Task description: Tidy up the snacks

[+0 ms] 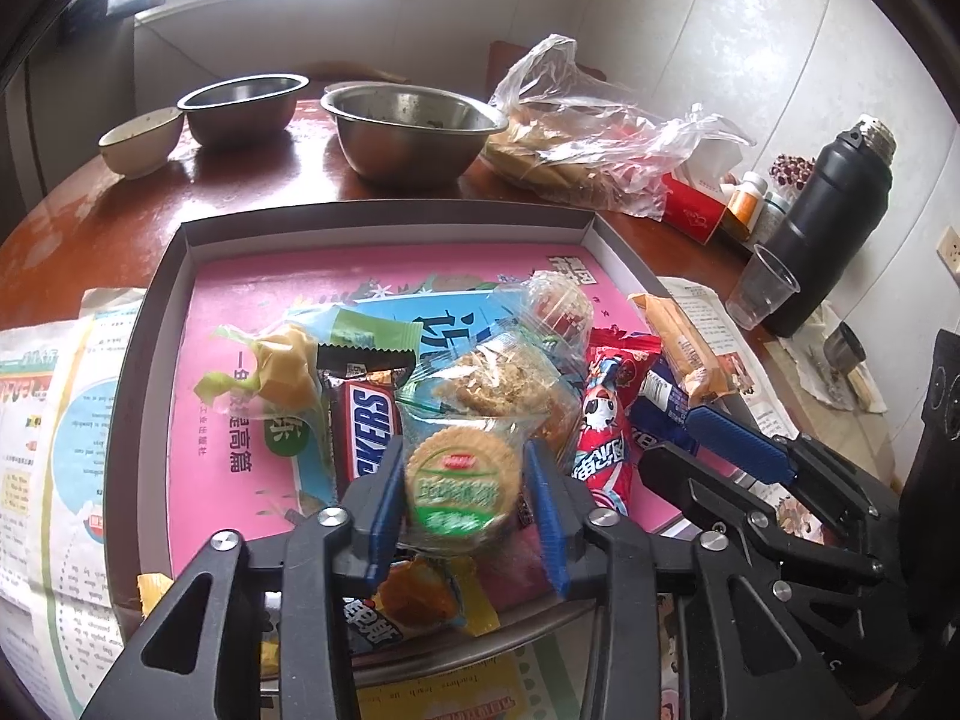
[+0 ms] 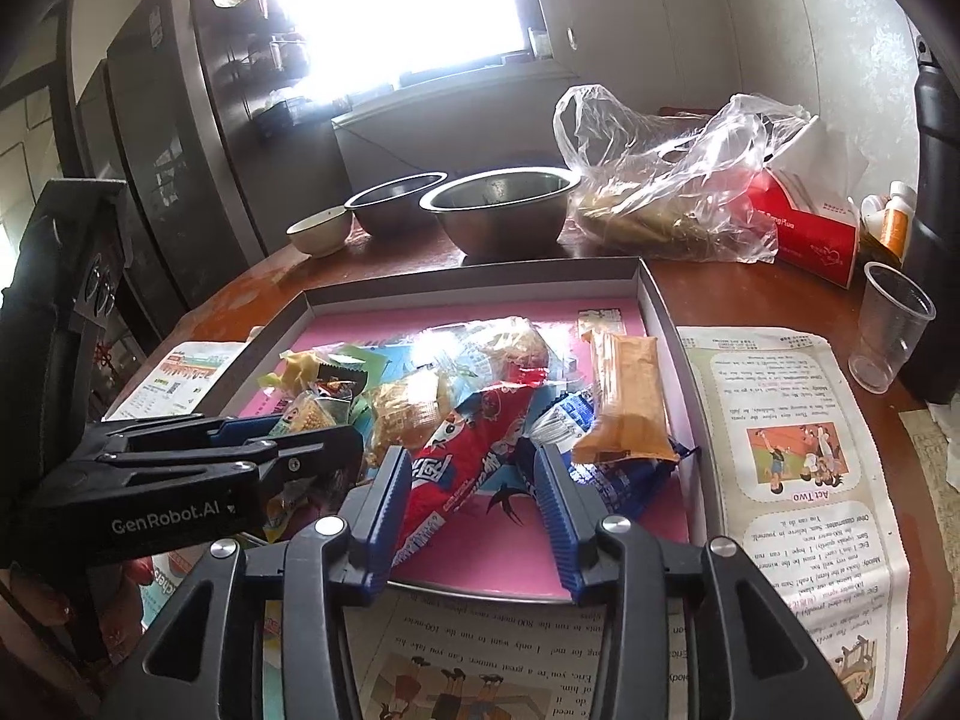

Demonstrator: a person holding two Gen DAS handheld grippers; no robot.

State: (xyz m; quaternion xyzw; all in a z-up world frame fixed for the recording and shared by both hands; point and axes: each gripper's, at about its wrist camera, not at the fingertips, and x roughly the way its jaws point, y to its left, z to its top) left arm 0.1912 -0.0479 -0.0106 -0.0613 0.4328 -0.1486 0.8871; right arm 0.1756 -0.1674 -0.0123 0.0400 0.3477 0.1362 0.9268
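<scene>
Two grippers, left gripper spread around a round green-labelled biscuit pack, right gripper spread astride a red wrapper, seem mid-release; next, withdraw cleanly.

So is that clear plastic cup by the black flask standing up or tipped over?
Upright: the clear plastic cup stands mouth-up beside the black flask.

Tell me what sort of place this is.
Probably a home kitchen or dining area: used stainless steel bowls on a reddish-brown wooden table, a tall dark refrigerator beside the window, a black thermos flask.
</scene>
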